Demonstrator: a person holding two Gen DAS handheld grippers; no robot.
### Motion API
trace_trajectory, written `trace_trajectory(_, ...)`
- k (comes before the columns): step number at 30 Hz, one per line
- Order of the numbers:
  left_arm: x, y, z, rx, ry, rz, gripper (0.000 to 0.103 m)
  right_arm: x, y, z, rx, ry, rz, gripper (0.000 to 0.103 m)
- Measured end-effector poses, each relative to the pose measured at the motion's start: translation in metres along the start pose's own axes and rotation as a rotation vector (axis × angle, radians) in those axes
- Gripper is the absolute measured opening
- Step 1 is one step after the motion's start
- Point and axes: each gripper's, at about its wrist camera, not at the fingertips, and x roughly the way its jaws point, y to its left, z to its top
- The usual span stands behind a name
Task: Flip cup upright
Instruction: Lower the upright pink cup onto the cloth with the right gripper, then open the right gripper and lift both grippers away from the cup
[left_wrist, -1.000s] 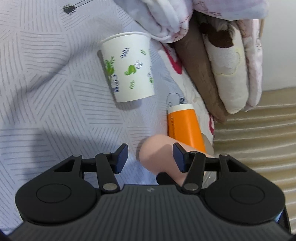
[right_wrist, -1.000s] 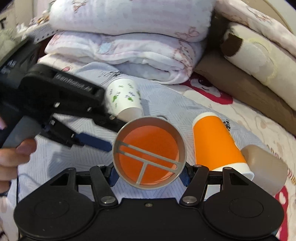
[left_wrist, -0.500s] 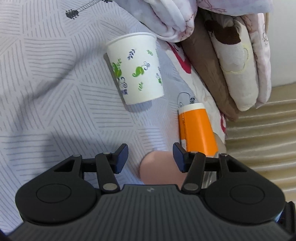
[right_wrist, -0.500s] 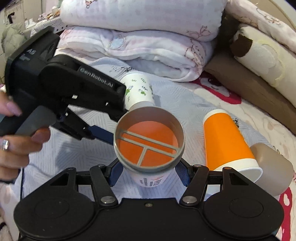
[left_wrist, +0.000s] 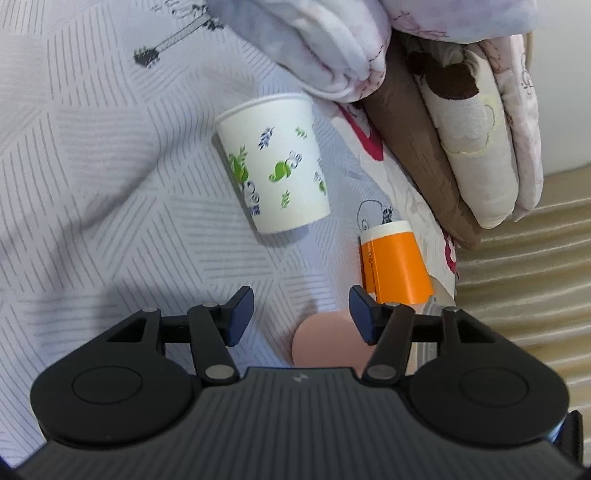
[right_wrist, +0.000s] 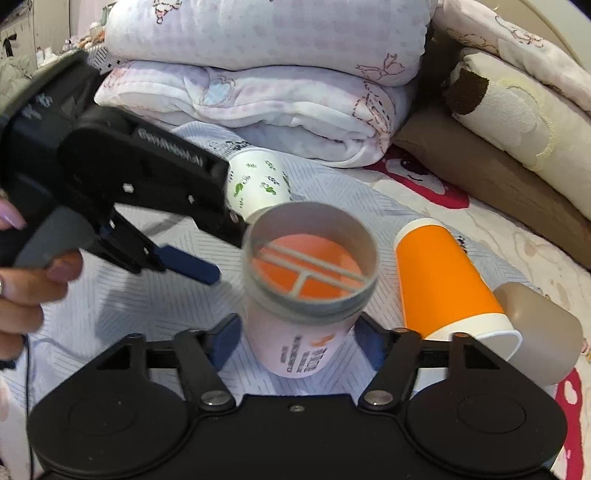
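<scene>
- Right claw (right_wrist: 295, 341) grips a pale pink cup (right_wrist: 308, 295) low on its body, blue pads pressed against either side. Mouth faces up, slightly tilted toward the camera; a grey strainer-like insert sits in the rim, orange showing below it. The low grip keeps the mouth clear for setting down.
- Pink cup hangs just above the bed sheet (right_wrist: 155, 302); whether its base touches the sheet I cannot tell. Judged: flip essentially done, placement and release remain.
- Left claw (left_wrist: 301, 314) is spread wide and holds nothing, hovering left of the pink cup. Likely waiting, or lining up on another cup.
- White leaf-print cup (left_wrist: 275, 162) stands mouth-down on the sheet, beyond the pink cup.
- Orange cup (right_wrist: 448, 280) stands mouth-down just right of the pink cup; a tan cup (right_wrist: 543, 332) lies on its side touching it, farther right.
- Folded quilts (right_wrist: 266, 74) are stacked behind the pink cup, well apart.
- Risk: soft bedding gives an uneven footing; the cup may tip on release.
</scene>
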Motion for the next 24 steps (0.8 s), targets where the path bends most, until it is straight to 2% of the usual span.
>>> trace_trajectory(8,0.0,-0.013,-0.002,0.081,0.008,-0.017,0.058,0.0,-0.001,-0.001,0.019,-0.004,0.011,0.078)
trace_trajectory(15,-0.021,-0.024,-0.008,0.175,0.034,-0.015,0.059,-0.012,-0.008,-0.013,0.034,0.033,-0.039,0.086)
trace_trajectory(17,-0.035,-0.033,-0.016,0.246,0.021,0.027,0.059,-0.026,-0.011,-0.016,0.04,0.034,-0.062,0.086)
trace_trajectory(21,-0.068,-0.056,-0.028,0.372,-0.035,0.093,0.06,-0.064,-0.019,-0.027,0.172,0.001,-0.004,0.089)
trace_trajectory(24,-0.095,-0.078,-0.042,0.494,-0.102,0.188,0.064,-0.092,-0.01,-0.036,0.203,-0.028,-0.016,0.089)
